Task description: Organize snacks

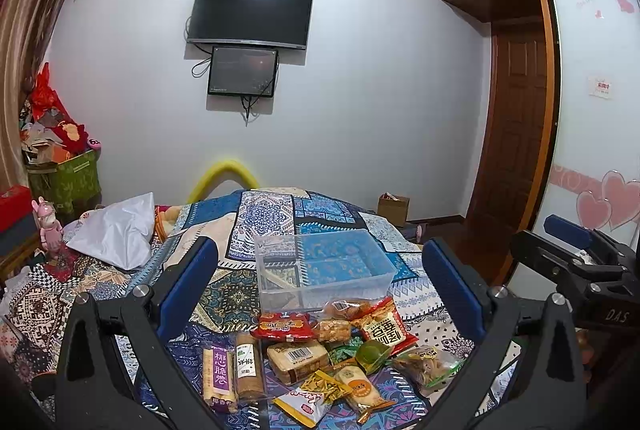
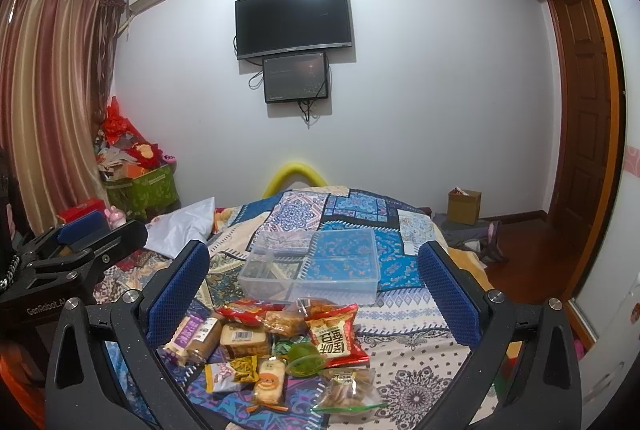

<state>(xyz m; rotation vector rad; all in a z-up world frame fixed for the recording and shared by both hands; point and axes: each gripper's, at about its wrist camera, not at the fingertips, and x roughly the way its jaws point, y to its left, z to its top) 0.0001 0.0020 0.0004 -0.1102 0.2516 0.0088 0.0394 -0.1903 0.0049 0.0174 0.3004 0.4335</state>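
A clear plastic box (image 1: 320, 294) (image 2: 280, 290) stands empty on the patchwork bedspread (image 1: 240, 294). In front of it lies a heap of snacks (image 1: 320, 350) (image 2: 280, 342): a red packet with a yellow label (image 1: 386, 330) (image 2: 336, 340), a bread pack with a barcode (image 1: 298, 360) (image 2: 244, 340), a purple-labelled roll (image 1: 218, 378), a green jelly cup (image 1: 372, 354) (image 2: 304, 356) and several small packets. My left gripper (image 1: 322, 282) is open above the heap, nothing between its blue pads. My right gripper (image 2: 314, 292) is open too, beside it on the right.
A white cloth (image 1: 116, 230) and a pink figurine (image 1: 50, 230) lie at the bed's far left. A cardboard box (image 2: 464, 205) stands on the floor at the far right. A green storage bin (image 2: 140, 189) sits by the curtain. The bed's right edge drops to wooden floor.
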